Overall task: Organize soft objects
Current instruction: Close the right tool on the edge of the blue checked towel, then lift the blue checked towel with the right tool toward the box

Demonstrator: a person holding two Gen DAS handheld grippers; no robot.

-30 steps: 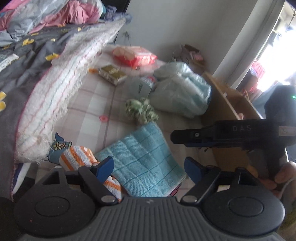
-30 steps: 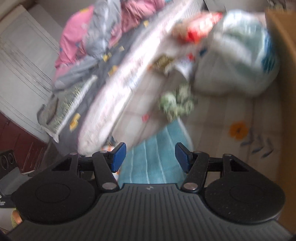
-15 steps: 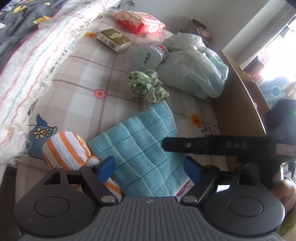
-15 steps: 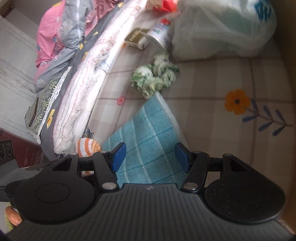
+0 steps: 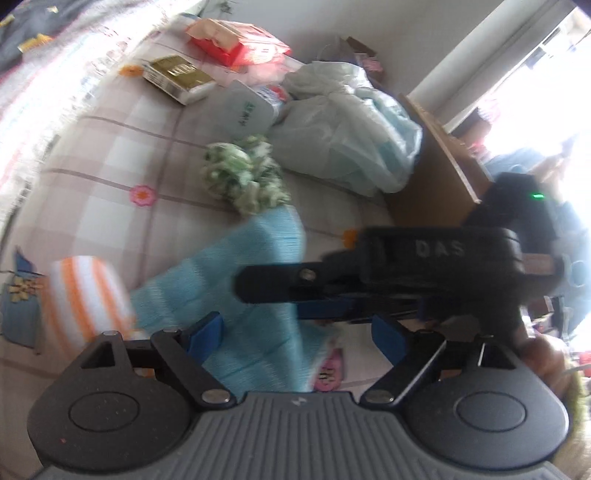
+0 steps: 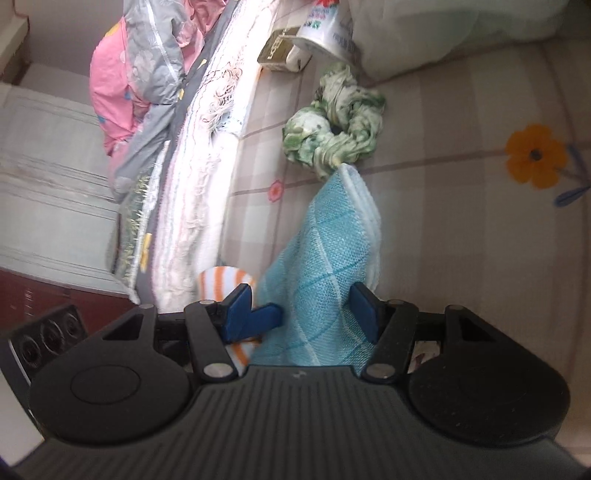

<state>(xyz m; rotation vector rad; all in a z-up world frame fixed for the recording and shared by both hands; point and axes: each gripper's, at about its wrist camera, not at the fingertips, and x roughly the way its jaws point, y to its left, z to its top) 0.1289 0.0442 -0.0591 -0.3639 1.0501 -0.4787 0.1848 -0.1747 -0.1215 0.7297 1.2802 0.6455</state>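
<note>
Your left gripper (image 5: pixel 295 332) is opening over the folded turquoise checked cloth (image 6: pixel 328 266) on the bed (image 6: pixel 461 240), pads clear. Your right gripper (image 6: pixel 301 308) straddles the cloth's near end, half-wide, not pinching.

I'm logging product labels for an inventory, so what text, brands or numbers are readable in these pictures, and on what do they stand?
"DAS": raised letters on the black body of the right gripper, seen from the left wrist.
Green print on the white pack: blurred, unreadable.
Gold lettering on the dark box: too small to read.
Printing on the white wrapped roll: too blurred to read.
Red snack bag: no legible text.
</note>
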